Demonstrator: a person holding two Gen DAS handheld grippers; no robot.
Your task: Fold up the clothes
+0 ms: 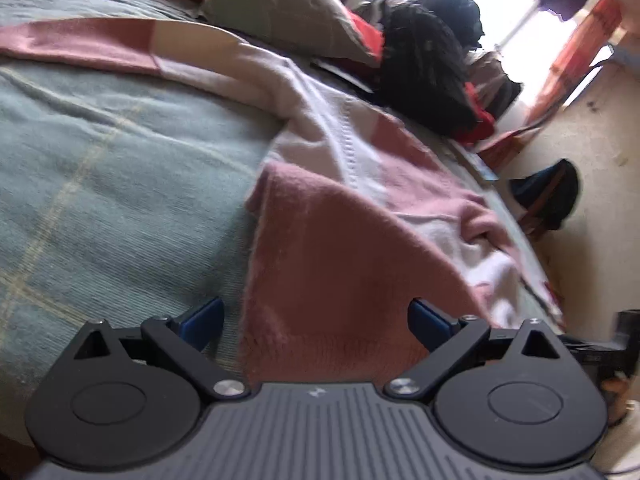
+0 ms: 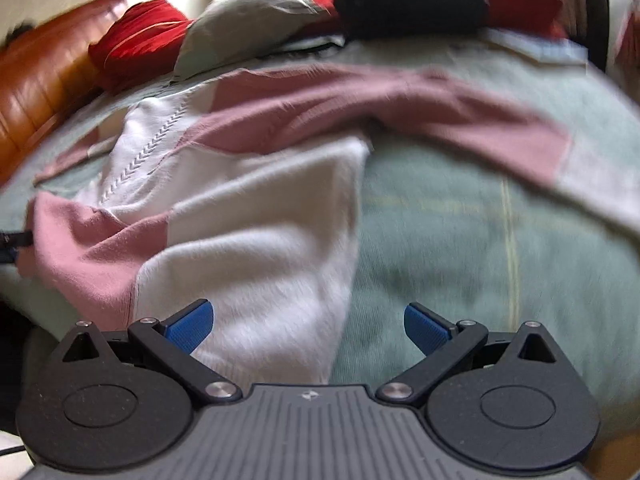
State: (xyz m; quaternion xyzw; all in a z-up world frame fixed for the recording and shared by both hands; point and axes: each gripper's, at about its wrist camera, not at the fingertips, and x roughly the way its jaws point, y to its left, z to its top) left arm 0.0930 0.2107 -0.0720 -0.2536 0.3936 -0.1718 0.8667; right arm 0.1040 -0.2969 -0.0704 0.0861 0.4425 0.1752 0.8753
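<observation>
A pink and white knitted sweater [image 1: 340, 216] lies spread and rumpled on a pale green bedspread [image 1: 100, 152]. My left gripper [image 1: 316, 322] is open just above the sweater's pink lower edge, with nothing between its blue pads. In the right wrist view the same sweater [image 2: 248, 208] shows its white body and a pink sleeve stretching out to the right. My right gripper [image 2: 309, 324] is open over the white hem, where the sweater meets the bedspread [image 2: 480, 240]. Both views are blurred by motion.
Grey pillow [image 1: 280, 12] and red cushion [image 2: 140, 40] lie at the head of the bed by an orange headboard [image 2: 36, 76]. A black clothes pile [image 1: 432, 60] sits on the bed's far edge. Cream floor [image 1: 592, 140] with a dark hat [image 1: 548, 196] lies beside the bed.
</observation>
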